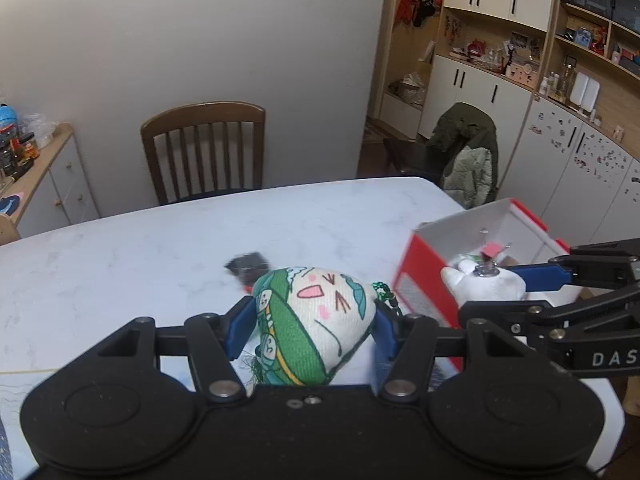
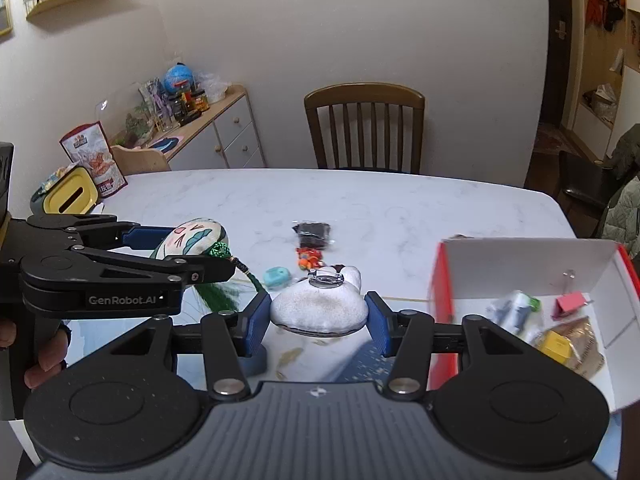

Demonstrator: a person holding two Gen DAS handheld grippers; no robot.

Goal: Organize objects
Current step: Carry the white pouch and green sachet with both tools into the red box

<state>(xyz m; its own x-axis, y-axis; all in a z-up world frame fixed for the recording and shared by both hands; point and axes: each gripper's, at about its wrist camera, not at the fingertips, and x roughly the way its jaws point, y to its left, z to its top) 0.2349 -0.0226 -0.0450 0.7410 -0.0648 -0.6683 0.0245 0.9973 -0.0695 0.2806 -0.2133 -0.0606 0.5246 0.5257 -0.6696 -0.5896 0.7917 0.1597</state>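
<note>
Red-and-white cardboard box (image 2: pixel 520 276) at the worktop's (image 2: pixel 360 200) right edge already holds a pink binder clip (image 2: pixel 568 306) and packets. The left gripper (image 1: pixel 312 320) fingers pinch a green-striped plush charm (image 1: pixel 312 316); the right gripper (image 2: pixel 318 316) fingers clamp a white plush (image 2: pixel 318 308). A black packet (image 2: pixel 312 234), turquoise trinket (image 2: pixel 276 277) and orange toy (image 2: pixel 307 258) remain mid-worktop.

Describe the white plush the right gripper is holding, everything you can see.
The white plush is a soft, rounded, slightly grubby fabric toy with a dark seam along its underside and a metal ring on top. The right gripper pinches it from both sides, lifted above the table, just left of the red-and-white box.
</note>
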